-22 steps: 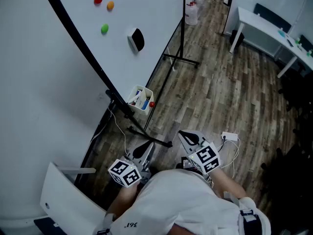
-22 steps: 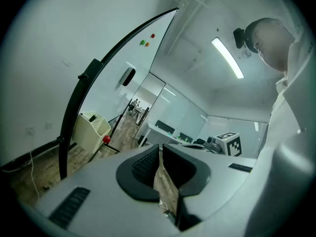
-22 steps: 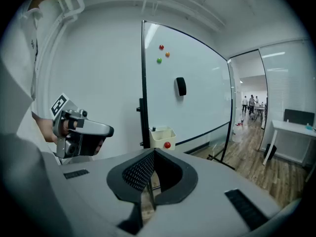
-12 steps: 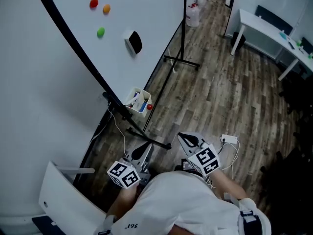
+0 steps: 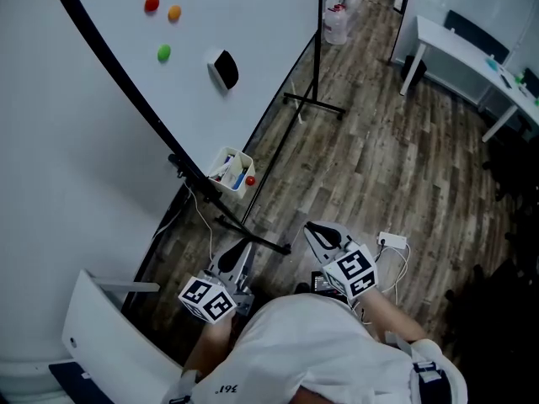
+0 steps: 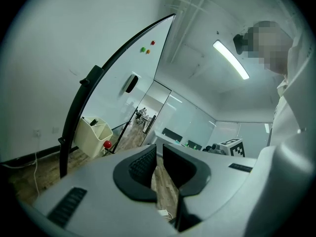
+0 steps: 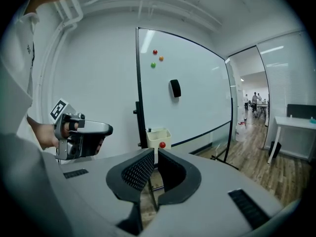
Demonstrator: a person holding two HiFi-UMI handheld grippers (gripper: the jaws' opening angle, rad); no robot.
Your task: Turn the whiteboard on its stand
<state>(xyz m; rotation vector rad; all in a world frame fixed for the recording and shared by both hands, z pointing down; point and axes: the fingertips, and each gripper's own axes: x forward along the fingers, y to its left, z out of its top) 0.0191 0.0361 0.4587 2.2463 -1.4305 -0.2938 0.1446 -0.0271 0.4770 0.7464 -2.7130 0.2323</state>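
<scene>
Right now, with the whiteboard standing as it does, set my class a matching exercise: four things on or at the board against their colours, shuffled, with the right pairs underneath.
Things
1. eraser on the whiteboard
2. box at the board's frame
3. highest magnet
4. lowest magnet

Colours
A. green
B. red
C. black
D. cream

Pairs: 1-C, 2-D, 3-B, 4-A

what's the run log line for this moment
phase: pre-contact | left tool: shut, empty | right tool: shut, empty | whiteboard: not yet touched
</scene>
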